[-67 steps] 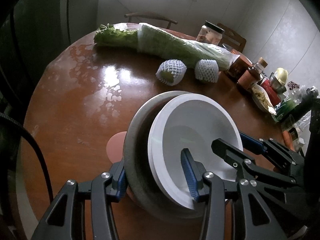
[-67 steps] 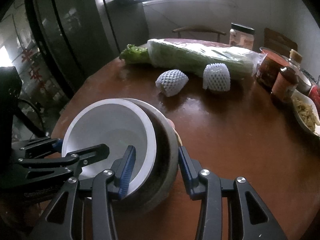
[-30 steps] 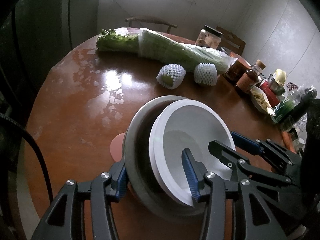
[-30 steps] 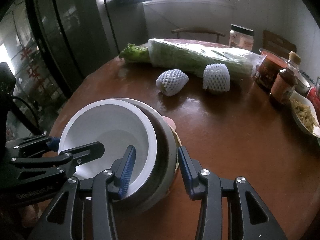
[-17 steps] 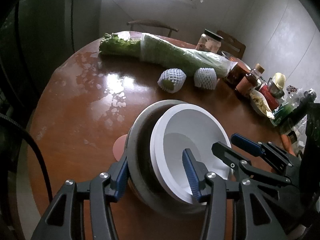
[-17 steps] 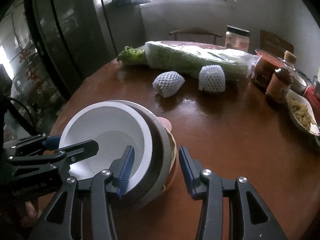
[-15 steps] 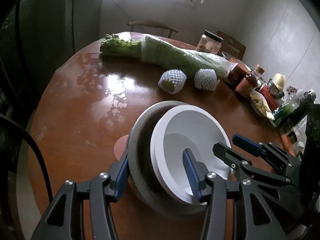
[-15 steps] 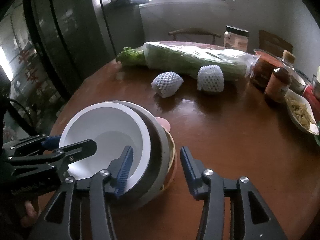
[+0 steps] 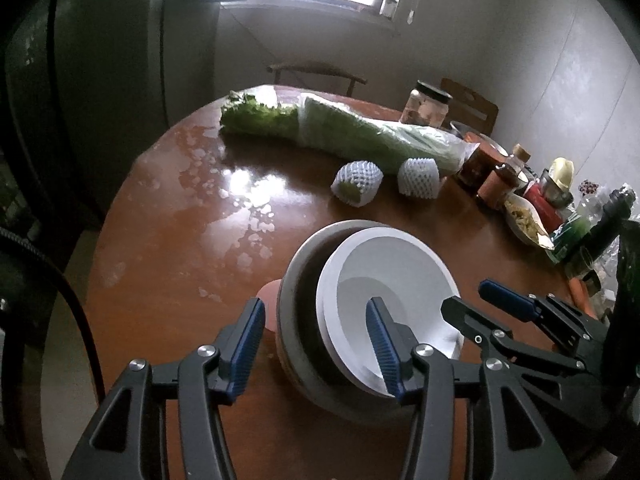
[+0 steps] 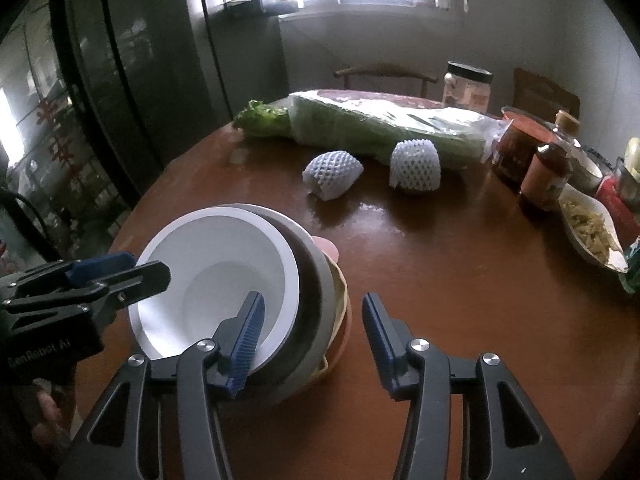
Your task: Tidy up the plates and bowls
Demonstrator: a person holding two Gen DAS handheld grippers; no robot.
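A white bowl (image 9: 392,264) (image 10: 216,260) sits nested in a grey bowl (image 9: 300,280) (image 10: 316,280). Under them lie a yellowish dish (image 10: 340,284) and a pink one (image 9: 267,294) (image 10: 326,246), all stacked on the brown round table (image 10: 460,280). My left gripper (image 9: 316,332) (image 10: 120,270) straddles the stack's near-left rims, one finger inside the white bowl and the other clear of the grey wall. My right gripper (image 10: 312,328) (image 9: 476,298) straddles the right rims the same way. Its outer finger stands well off the stack. Both are open.
A long bag of greens (image 9: 360,132) lies across the far side. Two foam-netted fruits (image 9: 356,182) (image 9: 418,178) lie in front of it. Jars and sauce bottles (image 10: 544,176) and a dish of food (image 10: 588,232) crowd the right edge. Chairs stand behind the table.
The right gripper's jaws have widened, so its outer finger has come away from the stack. The left gripper has lifted and drawn back, and its outer finger no longer touches the grey bowl.
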